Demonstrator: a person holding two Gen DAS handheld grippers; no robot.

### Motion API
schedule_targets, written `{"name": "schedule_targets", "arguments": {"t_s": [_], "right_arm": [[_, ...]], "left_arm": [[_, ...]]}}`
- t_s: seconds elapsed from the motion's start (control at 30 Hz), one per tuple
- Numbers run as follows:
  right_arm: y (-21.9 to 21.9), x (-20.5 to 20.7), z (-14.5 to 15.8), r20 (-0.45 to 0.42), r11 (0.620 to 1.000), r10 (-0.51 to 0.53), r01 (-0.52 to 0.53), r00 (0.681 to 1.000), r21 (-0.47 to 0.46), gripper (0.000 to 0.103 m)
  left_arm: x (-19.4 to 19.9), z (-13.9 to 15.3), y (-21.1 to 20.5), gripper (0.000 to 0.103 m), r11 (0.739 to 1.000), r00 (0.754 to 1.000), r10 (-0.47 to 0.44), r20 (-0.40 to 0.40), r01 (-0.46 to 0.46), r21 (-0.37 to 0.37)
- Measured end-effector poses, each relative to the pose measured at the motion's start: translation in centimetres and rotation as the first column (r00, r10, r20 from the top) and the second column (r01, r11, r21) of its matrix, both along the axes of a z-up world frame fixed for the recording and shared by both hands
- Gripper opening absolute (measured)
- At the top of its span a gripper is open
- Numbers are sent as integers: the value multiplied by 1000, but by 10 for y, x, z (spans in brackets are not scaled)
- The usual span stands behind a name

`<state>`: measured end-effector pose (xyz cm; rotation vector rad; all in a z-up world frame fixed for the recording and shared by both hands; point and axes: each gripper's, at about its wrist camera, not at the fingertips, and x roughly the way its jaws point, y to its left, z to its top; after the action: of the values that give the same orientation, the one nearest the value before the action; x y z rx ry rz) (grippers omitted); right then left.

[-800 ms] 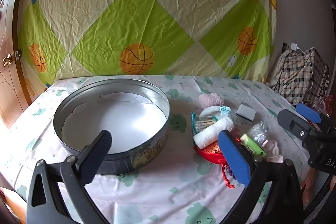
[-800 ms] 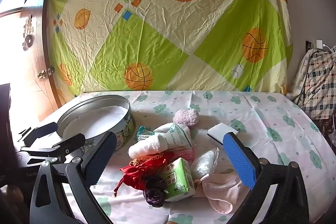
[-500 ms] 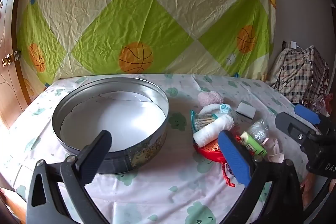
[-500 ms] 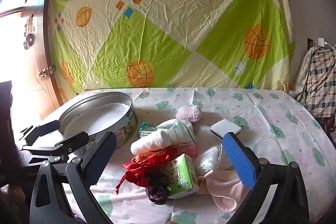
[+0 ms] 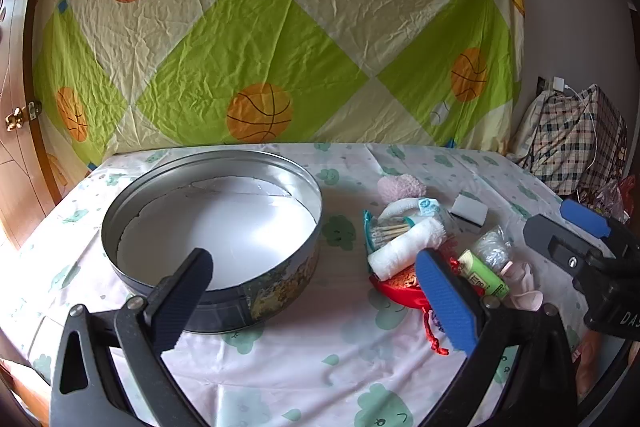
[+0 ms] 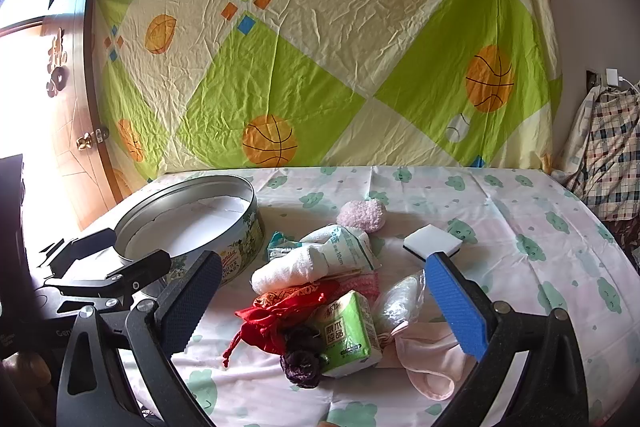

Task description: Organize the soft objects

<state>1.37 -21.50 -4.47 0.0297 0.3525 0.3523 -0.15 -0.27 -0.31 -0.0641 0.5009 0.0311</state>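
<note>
A pile of soft things lies on the cloth-covered table: a rolled white towel (image 6: 289, 269), a red drawstring pouch (image 6: 276, 319), a green tissue pack (image 6: 347, 333), a dark purple scrunchie (image 6: 301, 361), a pink cloth (image 6: 430, 357), a pink fluffy ball (image 6: 362, 215) and a white sponge (image 6: 432, 241). My right gripper (image 6: 324, 301) stands open just in front of the pile, holding nothing. A round metal tin (image 5: 212, 223) with a white lining sits to the left, empty. My left gripper (image 5: 316, 301) stands open before the tin's right side, holding nothing.
A green and cream sheet with ball prints hangs behind the table. A wooden door (image 6: 76, 115) stands at the left. A checked bag (image 5: 576, 143) rests at the far right. The table's right half (image 6: 532, 227) carries only the patterned cloth.
Both views have tipped slightly; the table and objects sit a little lower in the right wrist view than before. Both grippers stay open and nothing has been picked up.
</note>
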Motion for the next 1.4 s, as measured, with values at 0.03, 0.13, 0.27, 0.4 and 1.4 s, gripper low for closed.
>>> {"name": "schedule_targets", "arguments": {"t_s": [0.03, 0.13, 0.27, 0.4, 1.4], "right_arm": [[0, 0, 0, -1, 1000, 0, 0, 1000, 1, 102], [1, -1, -1, -1, 1000, 2, -2, 1000, 1, 102], [1, -1, 0, -3, 1000, 1, -1, 1000, 3, 102], [2, -1, 0, -3, 1000, 2, -2, 1000, 3, 102], [4, -4, -4, -14, 1000, 2, -2, 1000, 10, 102]], "left_arm": [[0, 0, 0, 103, 1000, 1000, 0, -1, 0, 0], [0, 1, -1, 103, 1000, 1000, 1, -2, -1, 0], [0, 0, 0, 103, 1000, 1000, 1, -2, -1, 1], [0, 0, 0, 103, 1000, 1000, 1, 0, -1, 1], [3, -8, 2, 103, 1000, 1000, 0, -9, 0, 5]]}}
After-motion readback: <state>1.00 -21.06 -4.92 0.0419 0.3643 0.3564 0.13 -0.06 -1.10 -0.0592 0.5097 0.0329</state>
